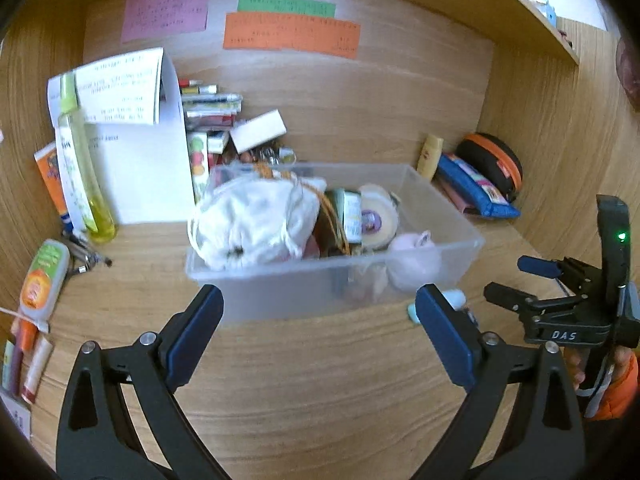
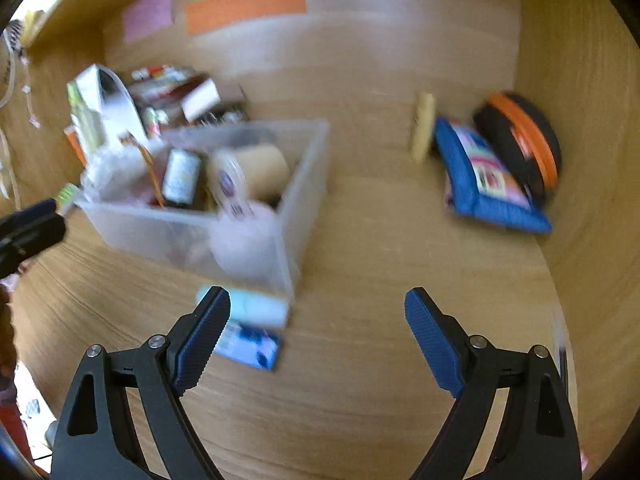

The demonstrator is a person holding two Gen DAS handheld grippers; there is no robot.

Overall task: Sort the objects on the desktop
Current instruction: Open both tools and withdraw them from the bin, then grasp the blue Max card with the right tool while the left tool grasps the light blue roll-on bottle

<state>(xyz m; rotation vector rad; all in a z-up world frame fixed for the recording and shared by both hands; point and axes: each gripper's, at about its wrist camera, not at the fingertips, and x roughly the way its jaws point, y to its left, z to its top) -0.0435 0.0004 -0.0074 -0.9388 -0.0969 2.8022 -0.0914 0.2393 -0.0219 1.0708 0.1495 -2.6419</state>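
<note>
A clear plastic bin stands mid-desk, holding a white cloth, a tape roll, a small bottle and a pink plush. My left gripper is open and empty just in front of the bin. My right gripper is open and empty; it also shows at the right of the left wrist view. A pale blue-green tube and a blue card lie by the bin's near corner, beside my right gripper's left finger. The right wrist view is blurred.
A blue pouch, a black-and-orange case and a cream tube lie at the back right. A yellow bottle, papers, stacked boxes and small tubes crowd the left. Wooden walls enclose the desk.
</note>
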